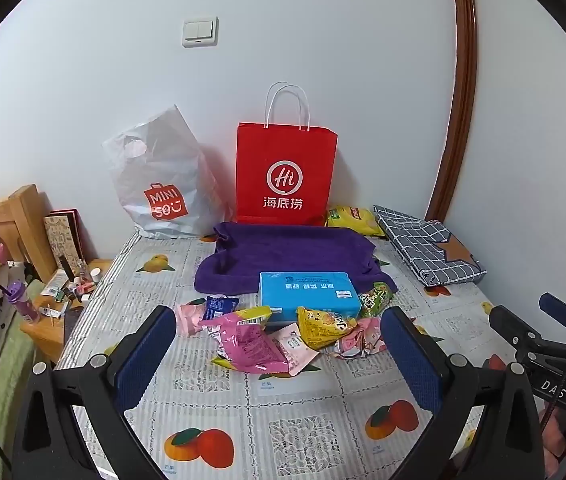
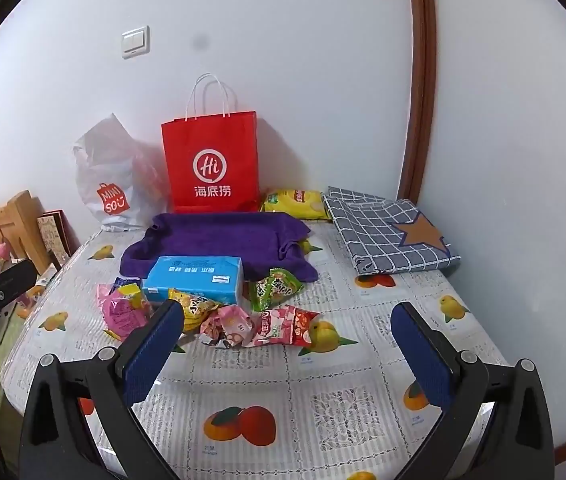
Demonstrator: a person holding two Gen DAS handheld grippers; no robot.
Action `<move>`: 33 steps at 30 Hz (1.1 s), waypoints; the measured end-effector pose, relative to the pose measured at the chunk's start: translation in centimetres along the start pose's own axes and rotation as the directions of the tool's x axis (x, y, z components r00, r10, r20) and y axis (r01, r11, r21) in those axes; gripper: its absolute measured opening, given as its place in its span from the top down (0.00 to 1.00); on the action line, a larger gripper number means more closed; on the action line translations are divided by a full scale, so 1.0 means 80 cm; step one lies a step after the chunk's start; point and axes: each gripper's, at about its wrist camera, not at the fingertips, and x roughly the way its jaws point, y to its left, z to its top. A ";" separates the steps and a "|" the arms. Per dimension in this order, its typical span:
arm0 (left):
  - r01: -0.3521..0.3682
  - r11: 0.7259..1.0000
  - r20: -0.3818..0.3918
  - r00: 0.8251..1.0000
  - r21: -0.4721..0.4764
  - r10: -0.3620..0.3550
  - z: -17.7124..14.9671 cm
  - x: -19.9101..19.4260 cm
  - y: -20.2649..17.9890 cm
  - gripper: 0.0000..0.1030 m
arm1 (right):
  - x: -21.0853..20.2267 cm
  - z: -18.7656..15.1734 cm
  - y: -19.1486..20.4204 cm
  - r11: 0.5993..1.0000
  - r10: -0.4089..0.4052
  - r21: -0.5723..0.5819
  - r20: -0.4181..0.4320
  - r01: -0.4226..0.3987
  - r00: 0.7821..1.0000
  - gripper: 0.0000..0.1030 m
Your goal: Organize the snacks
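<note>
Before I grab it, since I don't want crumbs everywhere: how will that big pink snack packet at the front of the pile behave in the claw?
The pink packet looks crinkled and puffy, so probably floppy and light. Its glossy film may slip, and it lies on neighbouring packets, so a push would likely drag those along. Contents may crush if squeezed hard.

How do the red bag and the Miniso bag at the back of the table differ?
The red paper bag stands upright and crisp with white twisted handles; the white plastic Miniso bag slumps, crinkled, with a die-cut hand hole. The red bag is opaque, the Miniso bag slightly see-through. Both sit against the wall behind the purple towel.
</note>
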 end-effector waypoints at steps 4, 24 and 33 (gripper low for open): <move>-0.005 1.000 0.003 1.000 0.005 0.005 -0.005 0.001 -0.002 0.00 | 0.001 -0.002 0.000 1.000 0.003 0.002 0.002 -0.003 1.000 0.01; -0.010 1.000 0.004 1.000 0.008 0.010 -0.007 0.003 -0.002 0.00 | 0.004 -0.004 0.002 1.000 0.006 0.012 0.009 -0.006 1.000 0.01; -0.013 1.000 0.007 1.000 0.012 0.013 -0.006 0.001 -0.001 0.00 | 0.004 -0.004 0.001 1.000 0.004 0.008 0.006 -0.004 1.000 0.01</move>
